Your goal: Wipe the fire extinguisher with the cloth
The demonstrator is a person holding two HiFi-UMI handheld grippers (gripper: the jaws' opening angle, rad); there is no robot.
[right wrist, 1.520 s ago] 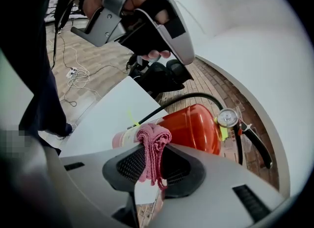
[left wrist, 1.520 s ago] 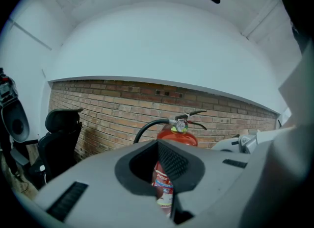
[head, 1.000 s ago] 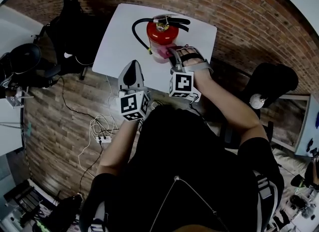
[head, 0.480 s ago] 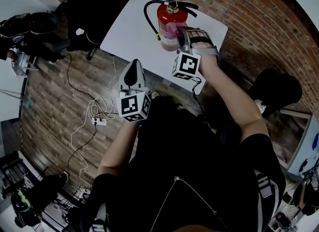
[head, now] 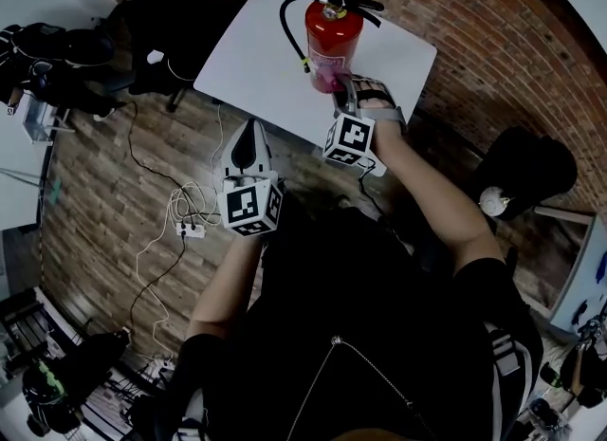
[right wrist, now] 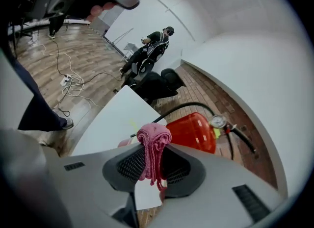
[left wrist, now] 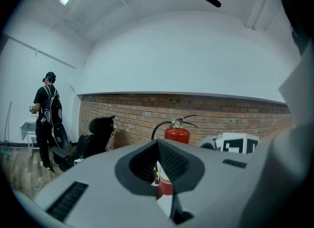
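Observation:
A red fire extinguisher (head: pixel 332 39) with a black hose and handle stands upright on the small white table (head: pixel 256 50). My right gripper (head: pixel 353 96) is shut on a pink knitted cloth (head: pixel 329 77), pressed against the extinguisher's lower right side. In the right gripper view the pink cloth (right wrist: pixel 153 149) bunches between the jaws, with the red extinguisher (right wrist: pixel 194 133) and its pressure gauge (right wrist: pixel 217 121) just beyond. My left gripper (head: pixel 249 142) hovers off the table's near edge, shut with nothing in it. The extinguisher (left wrist: pixel 176 135) shows ahead in the left gripper view.
A black office chair (head: pixel 152 27) stands left of the table, another black chair (head: pixel 526 159) at the right. Cables and a power strip (head: pixel 190 230) lie on the wooden floor. A brick wall runs behind the table. A person in black (left wrist: pixel 47 114) stands far off.
The cloth in my right gripper has slid along the extinguisher's side, now sitting low on it. The head view has shifted. My left gripper has stayed near the table edge.

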